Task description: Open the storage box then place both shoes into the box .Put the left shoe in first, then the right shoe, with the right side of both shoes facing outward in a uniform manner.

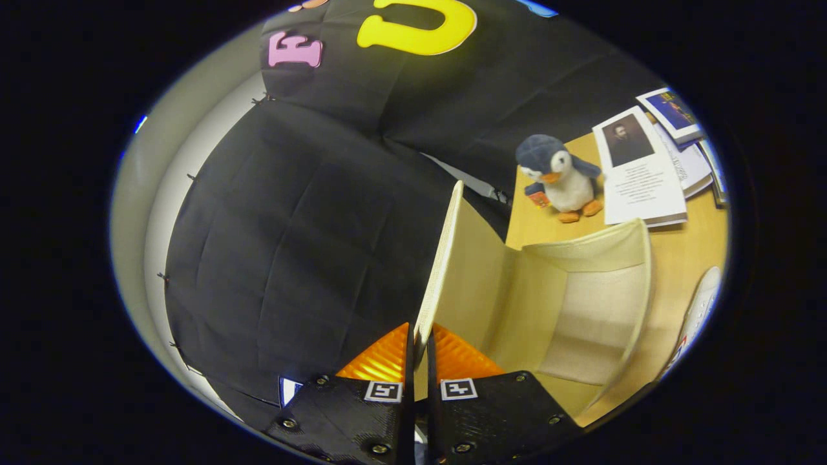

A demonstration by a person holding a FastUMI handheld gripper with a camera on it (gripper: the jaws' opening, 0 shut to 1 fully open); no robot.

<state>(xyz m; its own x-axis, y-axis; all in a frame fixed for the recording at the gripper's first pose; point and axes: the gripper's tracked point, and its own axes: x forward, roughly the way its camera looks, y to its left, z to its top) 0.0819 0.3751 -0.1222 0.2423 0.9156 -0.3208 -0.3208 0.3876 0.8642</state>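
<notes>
Gripper view. The gripper (418, 349) has its two fingers pressed nearly together, pinching the lower edge of the storage box lid (446, 258) between them; the lid stands raised on edge, running away from the fingertips. To the right of the lid lies the storage box (581, 303), a cream fabric box, open, its pale interior exposed and holding nothing that can be seen. The box rests on a wooden table (685, 258). Beyond the box stands a plush penguin (561, 175), and beside it lie a booklet (636, 169) and further printed papers (678, 123). At the far right of the box, a white object (698, 316), possibly a shoe, is too cropped to identify
</notes>
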